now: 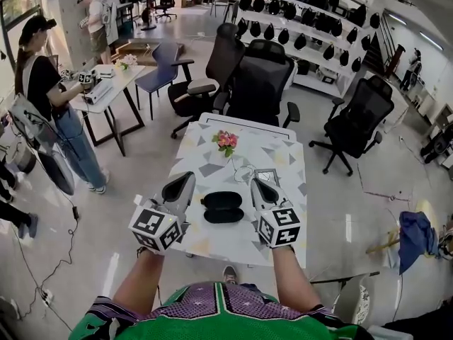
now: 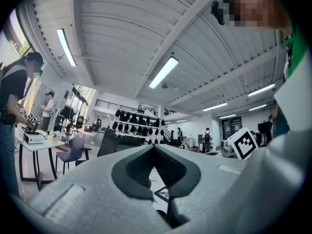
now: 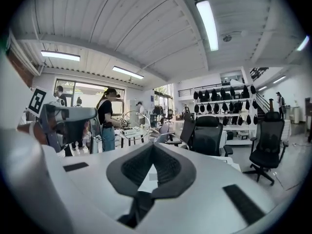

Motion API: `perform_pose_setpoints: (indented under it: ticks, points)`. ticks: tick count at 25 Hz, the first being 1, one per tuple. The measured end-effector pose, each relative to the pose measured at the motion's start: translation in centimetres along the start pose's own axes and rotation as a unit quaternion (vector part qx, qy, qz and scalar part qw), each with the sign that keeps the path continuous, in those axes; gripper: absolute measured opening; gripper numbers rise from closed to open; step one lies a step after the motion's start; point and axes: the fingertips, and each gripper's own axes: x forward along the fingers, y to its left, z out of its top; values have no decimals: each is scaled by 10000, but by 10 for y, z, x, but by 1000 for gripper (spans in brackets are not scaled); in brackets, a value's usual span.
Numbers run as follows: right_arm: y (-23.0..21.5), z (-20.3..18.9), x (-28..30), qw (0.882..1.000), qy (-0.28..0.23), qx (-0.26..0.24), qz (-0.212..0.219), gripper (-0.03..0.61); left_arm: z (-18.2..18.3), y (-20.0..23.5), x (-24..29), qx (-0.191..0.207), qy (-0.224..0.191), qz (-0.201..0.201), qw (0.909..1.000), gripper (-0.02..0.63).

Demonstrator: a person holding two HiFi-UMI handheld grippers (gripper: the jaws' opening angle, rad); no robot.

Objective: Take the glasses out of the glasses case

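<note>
A black glasses case lies on the patterned white table, between my two grippers. It shows as two dark oval halves side by side; I cannot make out glasses in it. My left gripper is held just left of the case and my right gripper just right of it, neither touching it. Both point up and away, so the gripper views show ceiling and room, not the case. The left gripper has its jaws together with nothing held. The right gripper is shut and empty too.
A small pink flower bunch stands at mid-table, with a thin white cable and a small framed card behind the case. Black office chairs crowd the table's far end. People stand at a desk to the left.
</note>
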Motion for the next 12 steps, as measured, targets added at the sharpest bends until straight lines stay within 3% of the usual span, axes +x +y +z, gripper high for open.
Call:
perform_pose_setpoints:
  ticks: [12]
  points:
    - [-7, 40, -29, 9974, -704, 134, -125, 3, 9, -10, 7, 1, -93, -90, 9999, 15]
